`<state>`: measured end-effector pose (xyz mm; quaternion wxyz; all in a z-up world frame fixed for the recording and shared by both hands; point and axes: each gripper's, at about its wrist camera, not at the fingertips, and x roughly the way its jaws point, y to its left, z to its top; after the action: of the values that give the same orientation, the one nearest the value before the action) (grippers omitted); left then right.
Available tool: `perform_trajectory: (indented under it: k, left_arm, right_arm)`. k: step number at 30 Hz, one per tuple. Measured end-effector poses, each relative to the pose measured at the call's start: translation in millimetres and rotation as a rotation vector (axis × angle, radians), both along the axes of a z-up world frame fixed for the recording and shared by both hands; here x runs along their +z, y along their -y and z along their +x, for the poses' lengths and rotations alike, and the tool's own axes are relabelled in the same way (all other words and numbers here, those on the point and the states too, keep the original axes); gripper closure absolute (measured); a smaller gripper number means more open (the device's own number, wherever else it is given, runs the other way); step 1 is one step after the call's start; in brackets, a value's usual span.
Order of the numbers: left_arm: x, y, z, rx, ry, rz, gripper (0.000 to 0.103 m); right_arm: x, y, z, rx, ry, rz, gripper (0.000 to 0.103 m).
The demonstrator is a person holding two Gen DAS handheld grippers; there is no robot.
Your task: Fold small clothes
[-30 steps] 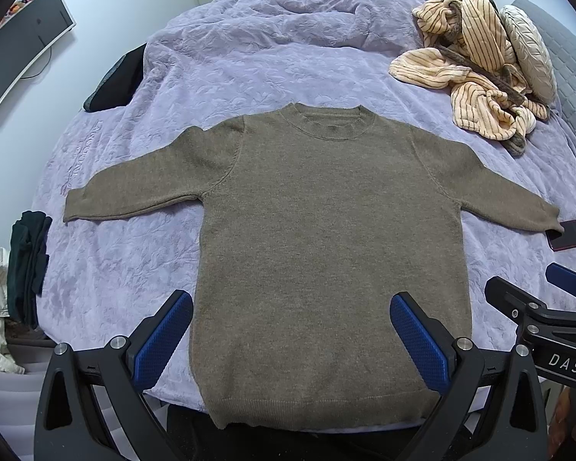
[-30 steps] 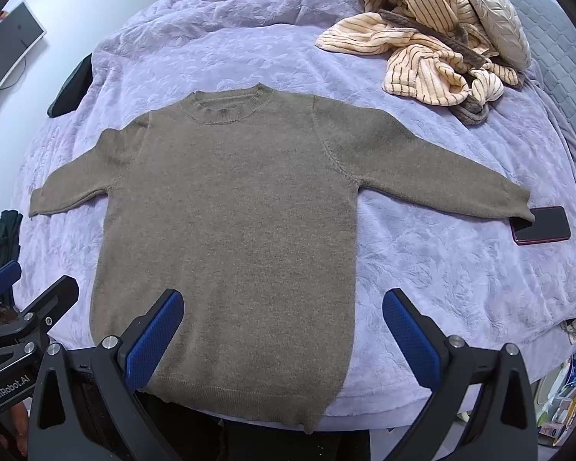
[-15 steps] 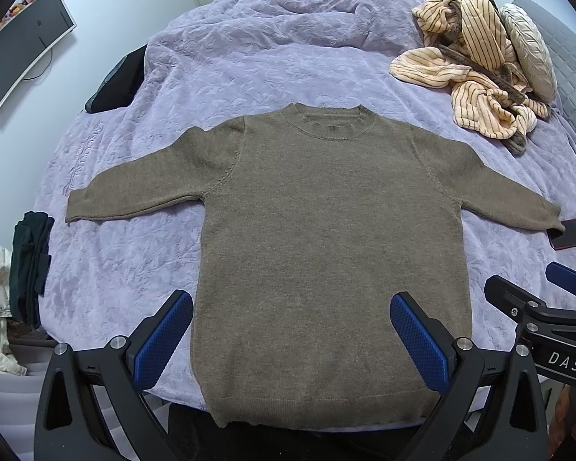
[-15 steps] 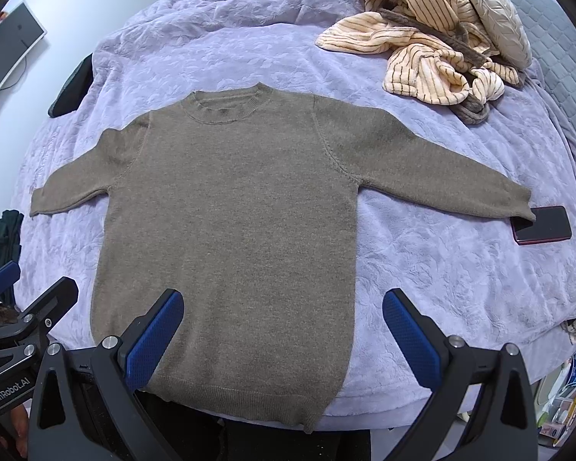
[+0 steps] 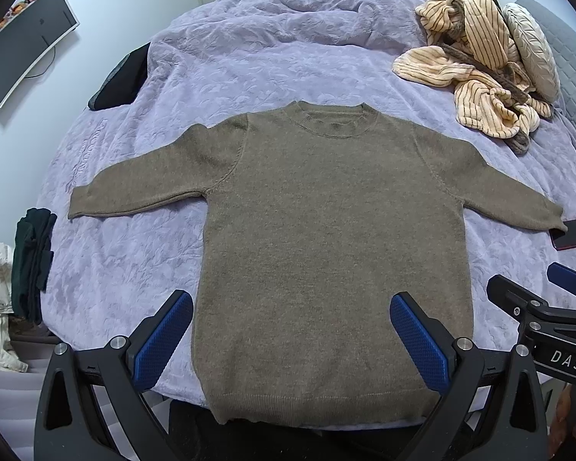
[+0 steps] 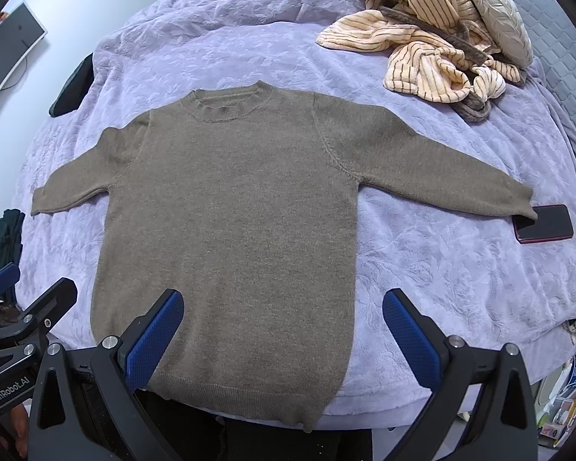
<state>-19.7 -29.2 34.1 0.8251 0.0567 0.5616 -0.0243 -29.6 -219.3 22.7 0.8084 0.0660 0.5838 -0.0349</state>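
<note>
While both tools hover short of the cloth, nothing has been gripped: the left gripper [image 5: 291, 332] has its blue pads spread wide over the bottom of the sweater [image 5: 326, 238], and the right gripper [image 6: 282, 328] is spread just as wide, its left pad over the knit and its right pad over bare blanket [image 6: 441, 269]. Neither pinches anything, and I cannot tell whether a pad touches the knit. In the left view the right gripper's tip shows at 4 o'clock, beside the sweater's edge. Outward from the pads, the sweater lies flat and face up on the blanket, hem at 6 o'clock hanging at the bed's edge, collar [image 5: 332, 119] at 12, sleeves stretched toward 9 and 3. The right cuff [image 6: 518, 203] just overlaps the corner of a phone [image 6: 545, 223]. Farther out, at 1 to 2 o'clock, a striped robe [image 5: 476, 77] is heaped against a cushion [image 5: 533, 57], well apart from the sweater. Compared with the views a second and half a second back, almost nothing has changed: the sweater keeps the same spread shape, the phone and robe sit where they were, and both grippers stay open in the same spots, with only a slight drift of framing. I judge the spreading-out finished and folding not yet begun; a sleeve would likely be first, and the phone under the cuff could be dragged along.
</note>
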Motion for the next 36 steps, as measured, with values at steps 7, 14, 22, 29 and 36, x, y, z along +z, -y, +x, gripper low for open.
perform_trajectory:
  k: [7, 14, 22, 29, 36]
  left_arm:
    - [0.0, -1.0, 0.1, -0.001, 0.000, 0.000, 0.000]
    - [-1.5, -3.1, -4.5, 0.014, 0.001, 0.001, 0.000]
    - [-1.9, -2.2, -10.1, 0.022, -0.005, 0.007, 0.000]
    - [-3.1, 6.1, -12.2, 0.033, -0.023, 0.015, 0.000]
    - [-3.6, 5.7, -10.8, 0.040, -0.042, 0.021, 0.000]
  right_arm:
    - [0.5, 1.3, 0.2, 0.000, 0.000, 0.000, 0.000]
    - [-1.7, -2.4, -3.4, 0.005, 0.000, 0.004, 0.000]
    - [-3.3, 3.7, -4.4, 0.026, -0.009, 0.014, 0.000]
    - [-8.1, 7.8, -1.8, 0.042, -0.033, 0.025, 0.000]
    - [-13.0, 9.0, 2.6, 0.049, -0.045, 0.037, 0.000]
